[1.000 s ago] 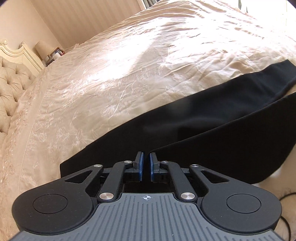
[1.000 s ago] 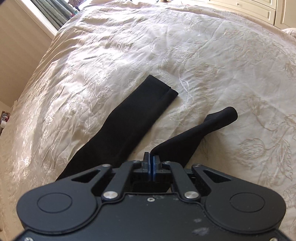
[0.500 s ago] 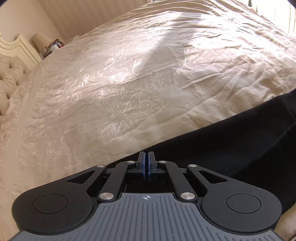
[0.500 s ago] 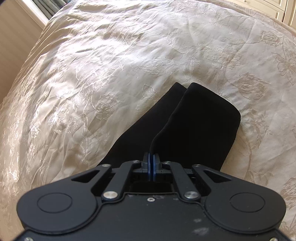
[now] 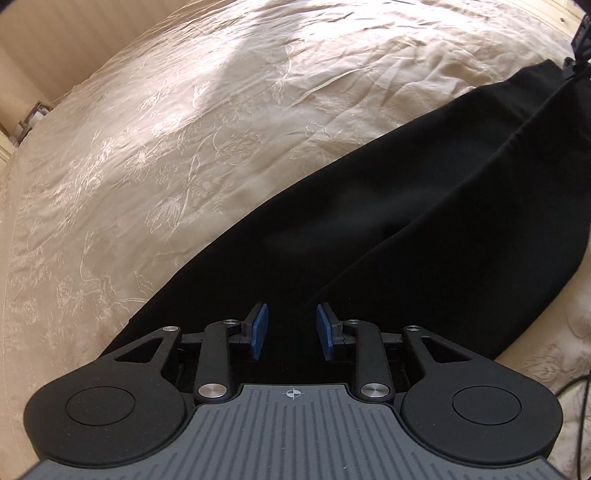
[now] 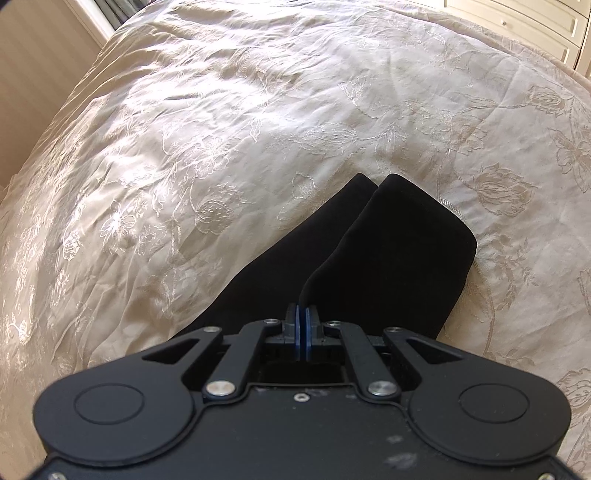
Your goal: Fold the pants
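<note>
On the bed's cream bedspread [image 5: 221,122], embroidered with flowers, the black pants [image 5: 424,221] lie stretched out, their long axis running in the left wrist view from the bottom centre up to the upper right, one leg laid over the other. No brand, label or writing can be read on the cloth or the tools. The left gripper [image 5: 291,328] points down over the pants with its blue fingers [image 5: 258,330] parting, clear of the cloth. The right gripper [image 6: 304,330] has its fingers clenched on a fold of the pants near the leg ends, which point away up the bed. Cream drawers [image 6: 524,26] stand beyond.
</note>
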Motion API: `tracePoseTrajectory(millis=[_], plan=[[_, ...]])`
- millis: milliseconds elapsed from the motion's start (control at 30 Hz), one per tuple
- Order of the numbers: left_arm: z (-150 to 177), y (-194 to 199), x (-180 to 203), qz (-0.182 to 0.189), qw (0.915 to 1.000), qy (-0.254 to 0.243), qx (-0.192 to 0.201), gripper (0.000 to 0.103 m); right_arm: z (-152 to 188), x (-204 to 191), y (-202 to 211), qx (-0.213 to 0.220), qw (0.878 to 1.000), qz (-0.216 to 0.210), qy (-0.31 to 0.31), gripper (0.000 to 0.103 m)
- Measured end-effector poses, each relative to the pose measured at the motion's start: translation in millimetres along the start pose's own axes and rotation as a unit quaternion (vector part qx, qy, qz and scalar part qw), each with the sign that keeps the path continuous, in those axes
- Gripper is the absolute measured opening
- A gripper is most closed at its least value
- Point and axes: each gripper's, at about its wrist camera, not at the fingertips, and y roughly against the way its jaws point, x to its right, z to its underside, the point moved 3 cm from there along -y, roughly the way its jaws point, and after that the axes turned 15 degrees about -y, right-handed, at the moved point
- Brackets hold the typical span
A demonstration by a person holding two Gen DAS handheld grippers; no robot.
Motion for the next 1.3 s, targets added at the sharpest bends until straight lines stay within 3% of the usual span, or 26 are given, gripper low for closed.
tracePoseTrajectory(millis=[67, 233, 367, 767, 933, 1033, 1133, 1200, 1300], plan=[[-2.5, -3.4, -5.3, 0.020, 0.9996, -0.019, 0.003, 0.039, 0.3, 0.5, 1.5, 0.001, 1.000, 0.000, 0.002, 0.005], [-4.4, -20.9, -5.5, 0.063, 0.9927, -0.102, -0.006, 0.043, 1.9, 0.8, 5.0, 0.003, 1.000, 0.001, 0.007, 0.005], [-6.5, -32.1, -8.1, 0.101, 0.9862, -0.128, -0.028, 0.046, 2.0, 0.7, 7.1, 0.004, 1.000, 0.000, 0.009, 0.005], [11.0, -26.7, -15.5, 0.182, 0.9799, -0.071, -0.041, 0.046, -1.2, 0.2, 14.0, 0.004, 1.000, -0.010, 0.007, 0.005], [15.3, -6.9, -29.2, 0.144, 0.9892, 0.028, 0.011, 0.046, -20.5, -11.1, 8.4, 0.018, 1.000, -0.013, 0.004, 0.003], [15.3, 5.9, -39.6, 0.117, 0.9884, 0.089, 0.039, 0.046, -38.7, -19.4, -3.6, 0.028, 1.000, -0.006, 0.001, 0.002], [17.6, 14.6, -37.7, 0.096, 0.9900, 0.094, 0.044, 0.046, -48.7, -25.7, -14.8, 0.011, 1.000, -0.009, 0.003, 0.005], [18.4, 15.0, -30.9, 0.099, 0.9915, 0.077, 0.035, 0.046, -43.8, -39.4, -13.6, -0.006, 0.998, -0.031, 0.062, 0.014], [23.7, 14.8, -17.5, 0.102, 0.9937, 0.042, 0.019, 0.046, -13.6, -65.3, -8.9, -0.030, 0.980, -0.053, 0.190, 0.021]])
